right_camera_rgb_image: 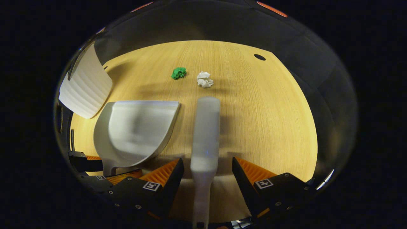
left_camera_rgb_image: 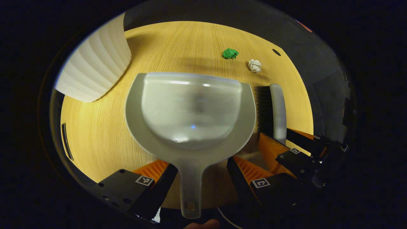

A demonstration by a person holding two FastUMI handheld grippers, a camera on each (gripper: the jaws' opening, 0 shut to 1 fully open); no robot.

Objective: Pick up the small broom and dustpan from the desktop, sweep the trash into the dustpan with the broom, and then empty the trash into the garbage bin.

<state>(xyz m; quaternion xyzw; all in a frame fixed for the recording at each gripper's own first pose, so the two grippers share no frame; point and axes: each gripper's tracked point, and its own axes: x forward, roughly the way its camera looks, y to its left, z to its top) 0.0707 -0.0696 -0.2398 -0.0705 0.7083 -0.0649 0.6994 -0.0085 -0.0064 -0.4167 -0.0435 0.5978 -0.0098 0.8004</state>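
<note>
A grey dustpan (left_camera_rgb_image: 190, 108) lies flat on the wooden desk, mouth facing away. Its handle (left_camera_rgb_image: 190, 187) runs back between the fingers of my left gripper (left_camera_rgb_image: 202, 163), which is open and straddles it with a gap on each side. The small grey broom (right_camera_rgb_image: 205, 133) lies to the right of the dustpan (right_camera_rgb_image: 136, 127), bristles facing it. My right gripper (right_camera_rgb_image: 207, 160) is open around the broom's handle without touching it. Beyond both lie a green paper ball (right_camera_rgb_image: 178, 72) and a white paper ball (right_camera_rgb_image: 204, 79). The left gripper view also shows the broom (left_camera_rgb_image: 277, 108) and the right gripper (left_camera_rgb_image: 283, 140).
A white ribbed garbage bin (left_camera_rgb_image: 95, 63) stands at the far left of the desk (right_camera_rgb_image: 254, 111), close to the dustpan's left side. A round cable hole (right_camera_rgb_image: 259, 57) sits at the far right. The desk's edges curve round near both grippers.
</note>
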